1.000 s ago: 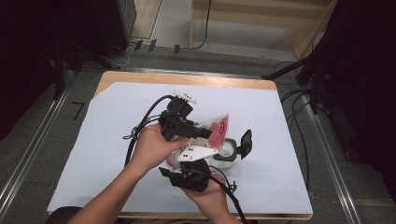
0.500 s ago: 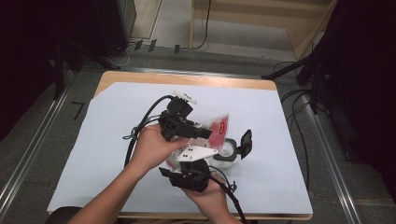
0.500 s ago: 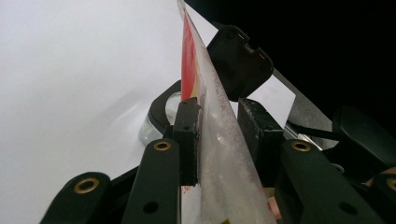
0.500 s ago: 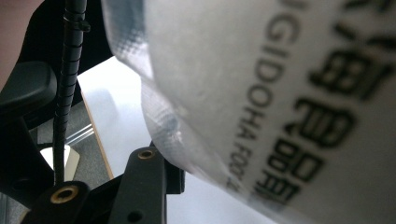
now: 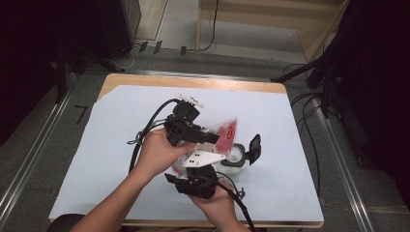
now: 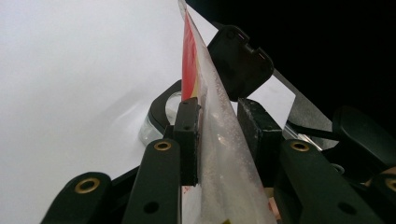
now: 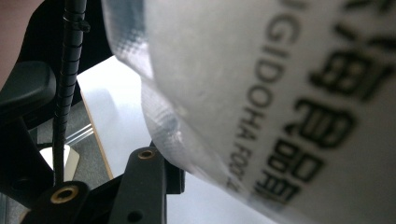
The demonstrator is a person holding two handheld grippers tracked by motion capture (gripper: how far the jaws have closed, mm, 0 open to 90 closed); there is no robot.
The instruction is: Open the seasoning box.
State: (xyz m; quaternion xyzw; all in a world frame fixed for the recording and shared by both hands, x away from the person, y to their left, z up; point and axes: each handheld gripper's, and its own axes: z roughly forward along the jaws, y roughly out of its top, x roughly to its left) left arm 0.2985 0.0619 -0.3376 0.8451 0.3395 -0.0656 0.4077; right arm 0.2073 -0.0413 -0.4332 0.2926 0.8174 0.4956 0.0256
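A clear plastic bag [image 5: 227, 131] with a red label and white powder inside is held up between both hands at the table's middle. My left gripper [image 5: 212, 137] reaches in from the left. In the left gripper view its pads are shut on the bag [image 6: 219, 154], which stands edge-on between them. My right gripper [image 5: 194, 165] comes up from below at the bag's lower end. In the right gripper view the printed bag [image 7: 280, 93] lies against one finger [image 7: 149, 182] and hides the other. A clear jar [image 5: 234, 158] with an open black flip lid [image 5: 254, 147] stands just right of the bag.
White paper [image 5: 121, 121] covers the wooden table, whose back edge [image 5: 193, 82] shows beyond it. Black cables trail from both grippers across the left and front. Metal rails run along the floor on both sides. In the left gripper view the jar [image 6: 161, 112] sits just beyond the jaws.
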